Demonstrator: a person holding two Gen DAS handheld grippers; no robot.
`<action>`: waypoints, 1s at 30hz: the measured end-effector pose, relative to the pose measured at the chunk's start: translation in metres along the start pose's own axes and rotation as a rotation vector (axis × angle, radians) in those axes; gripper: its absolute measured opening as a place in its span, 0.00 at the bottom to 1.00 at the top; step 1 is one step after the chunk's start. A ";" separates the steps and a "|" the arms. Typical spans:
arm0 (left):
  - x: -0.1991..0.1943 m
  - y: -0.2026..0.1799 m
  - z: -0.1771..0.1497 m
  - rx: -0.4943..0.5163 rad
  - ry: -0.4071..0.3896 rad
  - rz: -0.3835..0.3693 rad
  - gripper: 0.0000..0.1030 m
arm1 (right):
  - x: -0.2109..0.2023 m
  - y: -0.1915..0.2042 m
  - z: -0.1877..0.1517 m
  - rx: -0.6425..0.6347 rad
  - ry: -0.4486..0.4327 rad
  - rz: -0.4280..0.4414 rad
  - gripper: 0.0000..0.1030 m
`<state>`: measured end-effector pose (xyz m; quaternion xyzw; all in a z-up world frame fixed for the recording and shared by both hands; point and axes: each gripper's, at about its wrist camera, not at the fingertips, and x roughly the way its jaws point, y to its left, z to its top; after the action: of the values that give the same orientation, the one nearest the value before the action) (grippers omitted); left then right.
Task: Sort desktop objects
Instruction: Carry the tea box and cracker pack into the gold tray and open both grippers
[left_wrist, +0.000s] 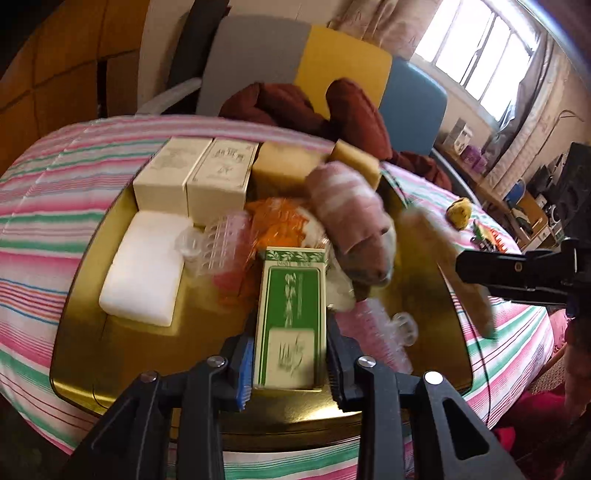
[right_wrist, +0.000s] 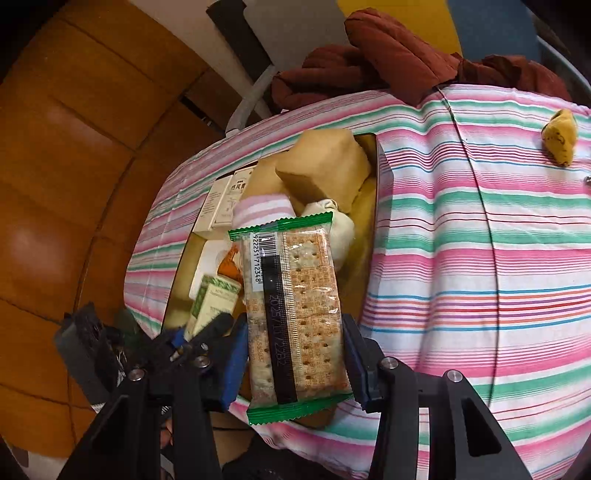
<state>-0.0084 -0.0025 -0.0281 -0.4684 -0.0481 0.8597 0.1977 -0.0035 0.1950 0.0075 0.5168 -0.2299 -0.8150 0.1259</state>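
- Two grippers each grip one item above the gold tray (left_wrist: 77, 332), which sits on the striped cloth (left_wrist: 44, 206) covering the surface.
- The left gripper (left_wrist: 290, 363) has its fingers closed on a green-and-cream box (left_wrist: 291, 314) with a leaf border, held over the tray's near edge; its print is blurred.
- The right gripper (right_wrist: 293, 363) clamps a clear cracker packet (right_wrist: 295, 317) with green crimped ends, a barcode and a dark date strip, held over the tray's right side.
- Inside the tray: two cream boxes (left_wrist: 192, 177) at the far side, a white block (left_wrist: 142, 266) left of the green box, tan blocks (left_wrist: 284, 166), and a pink striped roll (left_wrist: 347, 206).
- The roll and a tan shape at the tray's right edge are motion-blurred.
- A yellow toy (right_wrist: 561, 136) lies on the cloth, well right of the tray.
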 end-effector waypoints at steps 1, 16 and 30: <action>0.000 0.001 -0.002 -0.012 0.004 0.008 0.48 | 0.003 0.001 0.000 0.002 -0.006 -0.027 0.49; -0.017 0.023 -0.005 -0.165 -0.097 -0.011 0.51 | 0.015 0.032 -0.015 -0.204 0.025 -0.062 0.38; -0.027 -0.009 0.003 -0.145 -0.124 -0.028 0.58 | -0.014 0.007 -0.015 -0.205 -0.009 -0.034 0.51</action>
<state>0.0047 -0.0045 -0.0027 -0.4268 -0.1289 0.8784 0.1721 0.0156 0.1914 0.0172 0.5013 -0.1373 -0.8386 0.1632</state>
